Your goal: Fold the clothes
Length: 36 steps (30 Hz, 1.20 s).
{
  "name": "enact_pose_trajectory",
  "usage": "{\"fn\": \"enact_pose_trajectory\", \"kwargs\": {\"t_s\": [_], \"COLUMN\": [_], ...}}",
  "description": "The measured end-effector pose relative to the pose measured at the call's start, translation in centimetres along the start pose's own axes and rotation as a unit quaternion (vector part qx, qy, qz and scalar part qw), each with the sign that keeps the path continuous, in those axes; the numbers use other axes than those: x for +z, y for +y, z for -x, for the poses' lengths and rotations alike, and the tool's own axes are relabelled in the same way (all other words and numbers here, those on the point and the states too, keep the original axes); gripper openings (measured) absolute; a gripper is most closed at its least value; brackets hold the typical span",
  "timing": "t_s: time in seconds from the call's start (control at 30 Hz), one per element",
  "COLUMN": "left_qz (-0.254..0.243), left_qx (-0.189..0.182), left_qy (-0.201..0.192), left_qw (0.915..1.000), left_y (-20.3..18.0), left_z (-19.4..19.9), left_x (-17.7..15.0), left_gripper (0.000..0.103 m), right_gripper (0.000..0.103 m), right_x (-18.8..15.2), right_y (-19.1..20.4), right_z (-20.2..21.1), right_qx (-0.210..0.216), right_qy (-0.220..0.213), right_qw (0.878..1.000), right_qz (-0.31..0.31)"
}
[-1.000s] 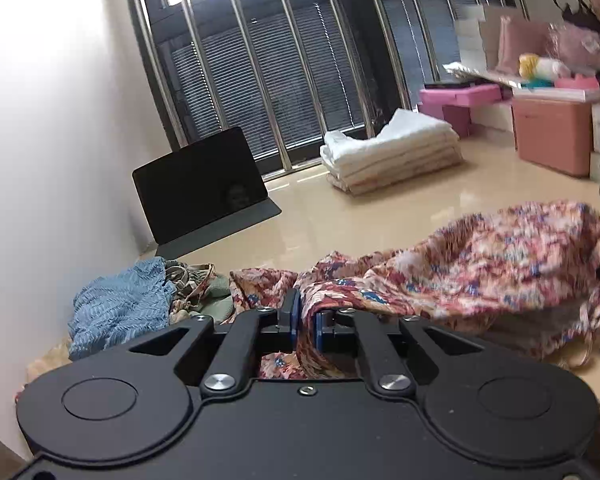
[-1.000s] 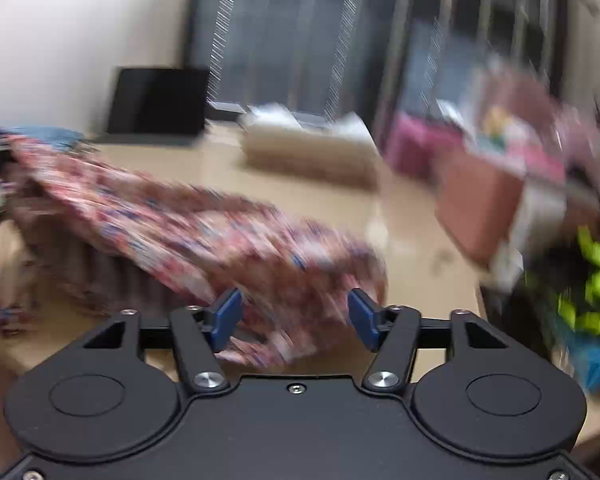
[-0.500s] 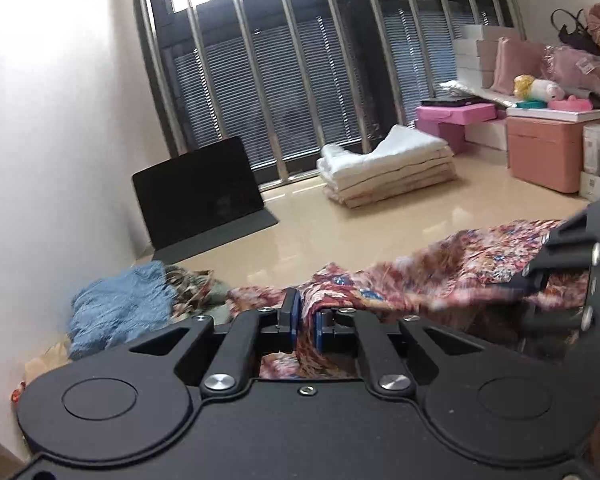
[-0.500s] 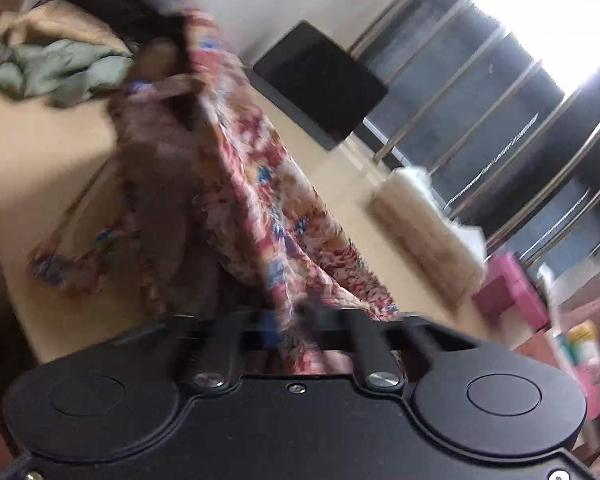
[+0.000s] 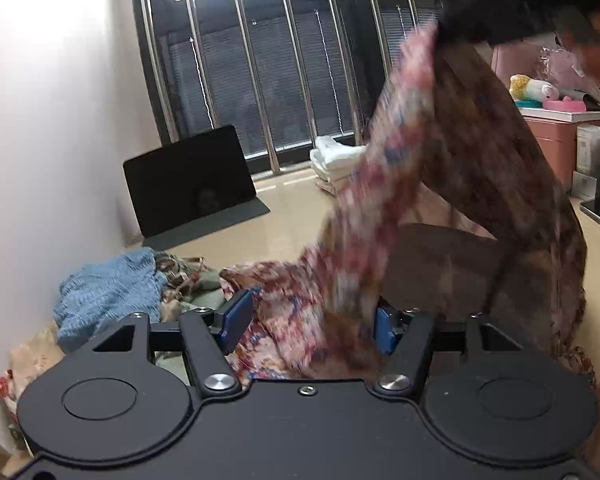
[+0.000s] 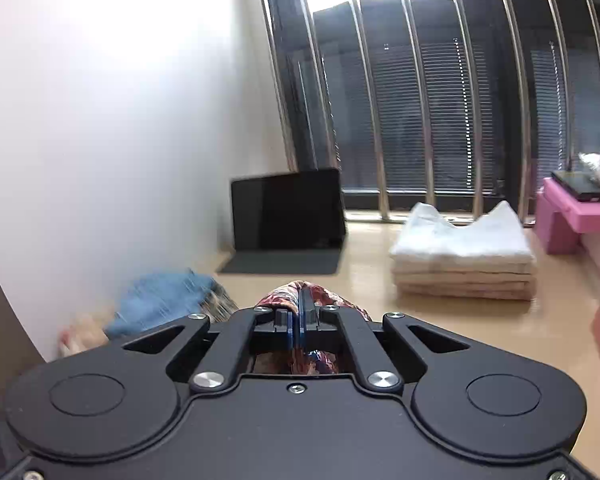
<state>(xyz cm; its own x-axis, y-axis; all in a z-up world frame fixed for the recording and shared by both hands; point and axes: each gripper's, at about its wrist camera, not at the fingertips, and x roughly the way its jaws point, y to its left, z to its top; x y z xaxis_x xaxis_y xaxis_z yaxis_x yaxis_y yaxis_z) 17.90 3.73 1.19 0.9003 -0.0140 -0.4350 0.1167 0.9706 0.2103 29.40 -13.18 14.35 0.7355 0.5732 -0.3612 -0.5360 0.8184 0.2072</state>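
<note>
**Floral garment clamped by right gripper, freed by left**

The floral garment (image 5: 380, 216) is seen hanging from the upper right of the left wrist view down to the beige floor (image 5: 284, 224), its image blurred. The right gripper (image 6: 300, 316) is pressed together on a fold of that fabric, which bulges out beyond the fingertips. The left gripper (image 5: 306, 320) is being opened; cloth lies between its 2 blue pads (image 5: 236, 318), but is not pressed by them. A blue knit garment (image 5: 108, 292) is heaped by the white wall. A black tablet (image 6: 288, 210) is propped before the barred window, and folded white towels (image 6: 464, 256) are stacked well apart from it.
</note>
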Motion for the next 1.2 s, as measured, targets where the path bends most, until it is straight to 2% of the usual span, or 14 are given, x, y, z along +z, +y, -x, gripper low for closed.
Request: {"fn": "enact_pose_trajectory", "kwargs": {"t_s": [0.23, 0.63, 0.67, 0.7, 0.73, 0.8, 0.87, 0.97, 1.1, 1.17, 1.2], "left_qz": [0.029, 0.024, 0.025, 0.028, 0.031, 0.035, 0.043, 0.057, 0.056, 0.051, 0.048], "left_qx": [-0.009, 0.002, 0.001, -0.004, -0.009, -0.005, 0.001, -0.003, -0.025, -0.033, -0.035], "left_qy": [0.015, 0.02, 0.019, 0.02, 0.021, 0.016, 0.004, -0.01, -0.012, -0.007, -0.004], "left_qw": [0.9994, 0.9995, 0.9995, 0.9994, 0.9993, 0.9992, 0.9991, 0.9983, 0.9981, 0.9981, 0.9982], "left_y": [0.8, 0.3, 0.4, 0.5, 0.7, 1.0, 1.7, 2.6, 2.4, 1.7, 1.4], "left_z": [-0.2, 0.0, 0.0, 0.0, 0.1, 0.3, 0.7, 1.3, 1.3, 1.0, 0.8], "left_x": [-0.3, -1.1, -1.1, -1.1, -1.0, -0.6, -0.1, 0.7, 1.3, 1.2, 1.0], "left_gripper": [0.061, 0.061, 0.052, 0.029, 0.018, 0.008, 0.007, 0.007, 0.007, 0.007, 0.007], "right_gripper": [0.002, 0.002, 0.002, 0.002, 0.002, 0.002, 0.002, 0.003, 0.011, 0.014, 0.021], "right_x": [1.2, 1.7, 1.6, 1.5, 1.2, 0.5, -0.7, -3.7, -9.8, -13.6, -15.0], "right_y": [0.0, -0.2, -0.3, -0.5, -0.7, -1.4, -2.5, -4.8, -5.8, -5.2, -4.7], "right_z": [0.3, 0.9, 1.1, 1.2, 1.3, 1.6, 2.0, 2.2, 1.4, 1.1, 1.2], "right_qx": [0.017, 0.018, 0.018, 0.017, 0.014, 0.005, -0.02, -0.073, -0.13, -0.142, -0.144], "right_qy": [-0.02, -0.037, -0.038, -0.038, -0.037, -0.032, -0.025, 0.007, 0.108, 0.16, 0.175], "right_qw": [0.999, 0.998, 0.998, 0.998, 0.998, 0.998, 0.998, 0.995, 0.985, 0.977, 0.974], "right_qz": [-0.033, -0.048, -0.049, -0.049, -0.051, -0.054, -0.057, -0.068, -0.027, 0.002, 0.015]}}
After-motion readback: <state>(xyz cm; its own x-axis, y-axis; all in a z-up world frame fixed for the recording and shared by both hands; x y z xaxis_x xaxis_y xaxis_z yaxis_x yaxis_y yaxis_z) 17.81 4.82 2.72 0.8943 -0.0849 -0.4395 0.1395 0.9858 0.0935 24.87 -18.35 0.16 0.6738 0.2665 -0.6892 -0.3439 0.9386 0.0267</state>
